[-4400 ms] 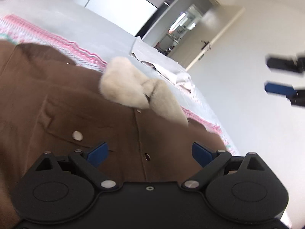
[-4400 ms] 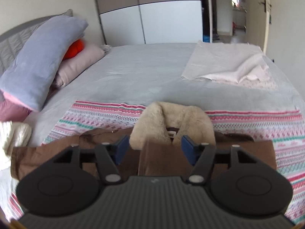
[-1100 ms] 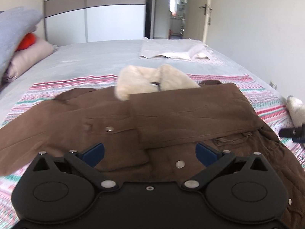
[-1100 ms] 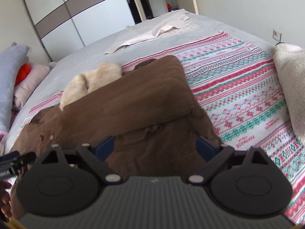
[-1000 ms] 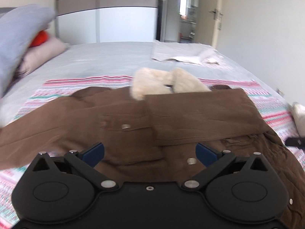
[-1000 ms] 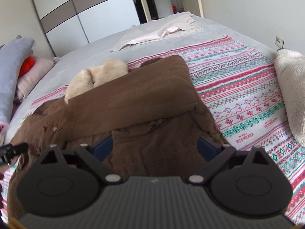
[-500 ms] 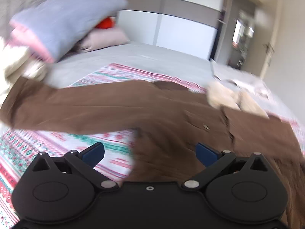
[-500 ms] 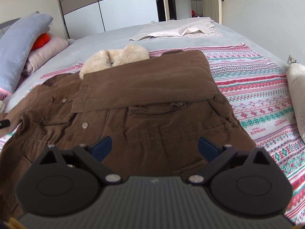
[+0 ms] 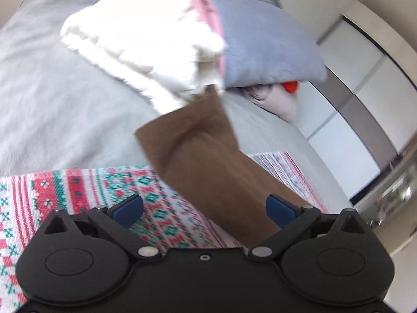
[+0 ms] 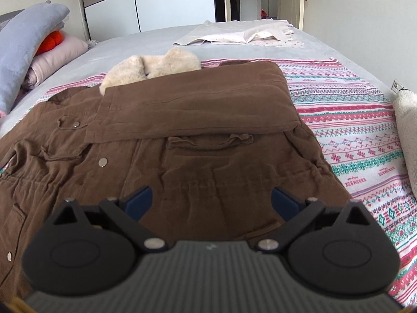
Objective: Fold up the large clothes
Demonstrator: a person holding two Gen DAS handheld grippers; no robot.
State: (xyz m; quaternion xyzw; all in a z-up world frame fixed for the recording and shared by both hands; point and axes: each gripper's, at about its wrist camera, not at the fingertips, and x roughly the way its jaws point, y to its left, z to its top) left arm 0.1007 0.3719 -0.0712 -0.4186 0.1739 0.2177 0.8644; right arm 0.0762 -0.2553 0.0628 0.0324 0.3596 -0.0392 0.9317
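A brown coat (image 10: 182, 151) with a cream fur collar (image 10: 153, 67) lies front-up on a patterned blanket (image 10: 351, 135) on the bed. One sleeve (image 10: 192, 104) is folded across the chest. The other sleeve (image 9: 208, 156) lies stretched out towards the pillows in the left wrist view. My left gripper (image 9: 204, 207) hovers open above that sleeve, short of its cuff, with nothing between the fingers. My right gripper (image 10: 211, 199) hangs open over the coat's lower part, holding nothing.
A white fluffy blanket (image 9: 146, 36) and a grey pillow (image 9: 265, 41) lie just past the sleeve's cuff. Pink pillows with an orange item (image 10: 49, 41) sit at the left. A pale sheet (image 10: 242, 35) lies at the far end of the bed. White fluffy fabric (image 10: 406, 130) sits at the right edge.
My left gripper has swung left from the coat's body along the outstretched sleeve towards its cuff. The right gripper has pulled back slightly and now faces the coat squarely.
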